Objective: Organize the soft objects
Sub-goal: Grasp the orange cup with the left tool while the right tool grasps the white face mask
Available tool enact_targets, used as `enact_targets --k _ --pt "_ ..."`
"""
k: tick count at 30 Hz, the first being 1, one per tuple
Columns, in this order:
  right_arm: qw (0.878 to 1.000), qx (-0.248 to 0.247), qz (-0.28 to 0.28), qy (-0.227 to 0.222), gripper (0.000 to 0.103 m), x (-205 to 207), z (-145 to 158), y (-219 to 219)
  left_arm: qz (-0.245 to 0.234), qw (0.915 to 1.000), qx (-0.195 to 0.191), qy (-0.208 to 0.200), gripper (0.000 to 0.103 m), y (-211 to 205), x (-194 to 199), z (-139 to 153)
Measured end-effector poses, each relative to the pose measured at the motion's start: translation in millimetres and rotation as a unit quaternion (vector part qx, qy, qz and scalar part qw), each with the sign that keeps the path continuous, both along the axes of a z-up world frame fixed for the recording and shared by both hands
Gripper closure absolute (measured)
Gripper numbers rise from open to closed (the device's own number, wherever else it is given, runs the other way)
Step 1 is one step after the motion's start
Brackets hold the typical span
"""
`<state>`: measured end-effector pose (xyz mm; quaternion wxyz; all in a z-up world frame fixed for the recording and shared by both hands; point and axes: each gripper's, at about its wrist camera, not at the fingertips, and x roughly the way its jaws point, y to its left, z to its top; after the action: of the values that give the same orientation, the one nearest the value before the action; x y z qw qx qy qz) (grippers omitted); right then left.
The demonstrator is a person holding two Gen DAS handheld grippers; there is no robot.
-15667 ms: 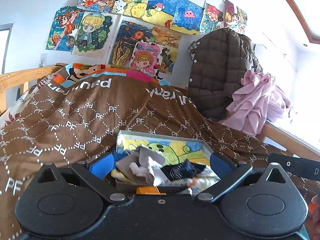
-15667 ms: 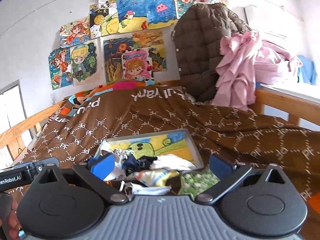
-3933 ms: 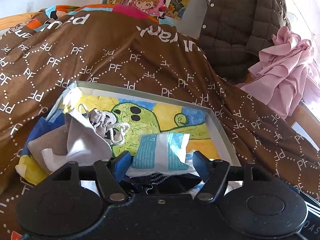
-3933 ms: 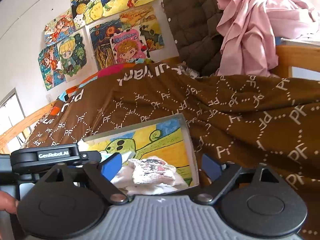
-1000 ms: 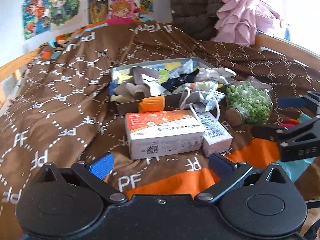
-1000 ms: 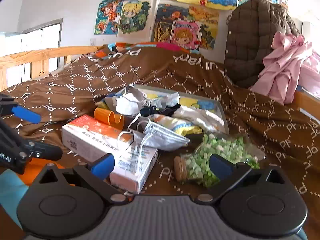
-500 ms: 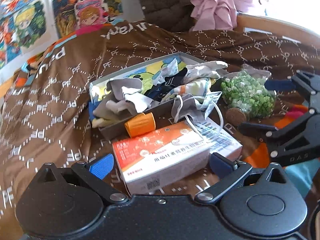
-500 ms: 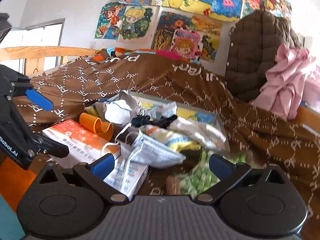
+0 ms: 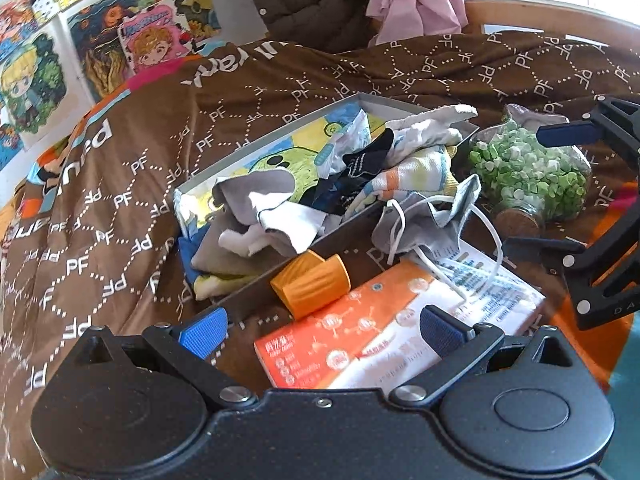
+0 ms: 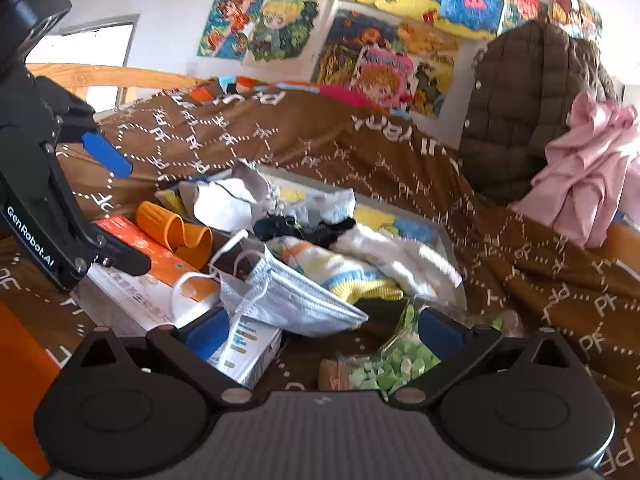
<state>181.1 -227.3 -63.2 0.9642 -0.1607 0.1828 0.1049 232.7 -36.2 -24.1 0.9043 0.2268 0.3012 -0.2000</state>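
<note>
A shallow grey box (image 9: 256,144) with a cartoon-printed floor lies on the brown bedspread and holds a heap of socks and cloths (image 9: 360,184); it also shows in the right wrist view (image 10: 444,240). A grey face mask (image 9: 420,216) hangs over the box's near wall, and also shows in the right wrist view (image 10: 288,296). My left gripper (image 9: 320,330) is open and empty above an orange and white carton (image 9: 384,336). My right gripper (image 10: 320,334) is open and empty just before the mask.
An orange cup (image 9: 316,284) lies on its side by the carton. A smaller white box (image 10: 244,348) sits under the mask. A corked bottle of green bits (image 9: 528,172) lies right of the box. A brown jacket (image 10: 520,120) and pink cloth (image 10: 588,172) hang behind.
Both grippers have moved closer to the box and the items in front of it. Both stay open and empty.
</note>
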Motion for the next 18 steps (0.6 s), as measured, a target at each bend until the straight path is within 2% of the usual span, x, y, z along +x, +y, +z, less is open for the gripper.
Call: enact_targets --k 11,14,18 --pt "0.999 -0.044 0.029 0.005 0.000 12 -8 14 -0.032 0.9994 0.015 -0.008 0.002 -11 24 -6" --pt "0.998 -0.053 0.033 0.001 0.001 16 -10 18 -0.036 0.9992 0.004 0.013 0.008 -8 27 -8" --pt "0.998 -0.051 0.040 0.001 0.002 21 -11 22 -0.031 0.9993 -0.010 0.017 0.019 -8 29 -10"
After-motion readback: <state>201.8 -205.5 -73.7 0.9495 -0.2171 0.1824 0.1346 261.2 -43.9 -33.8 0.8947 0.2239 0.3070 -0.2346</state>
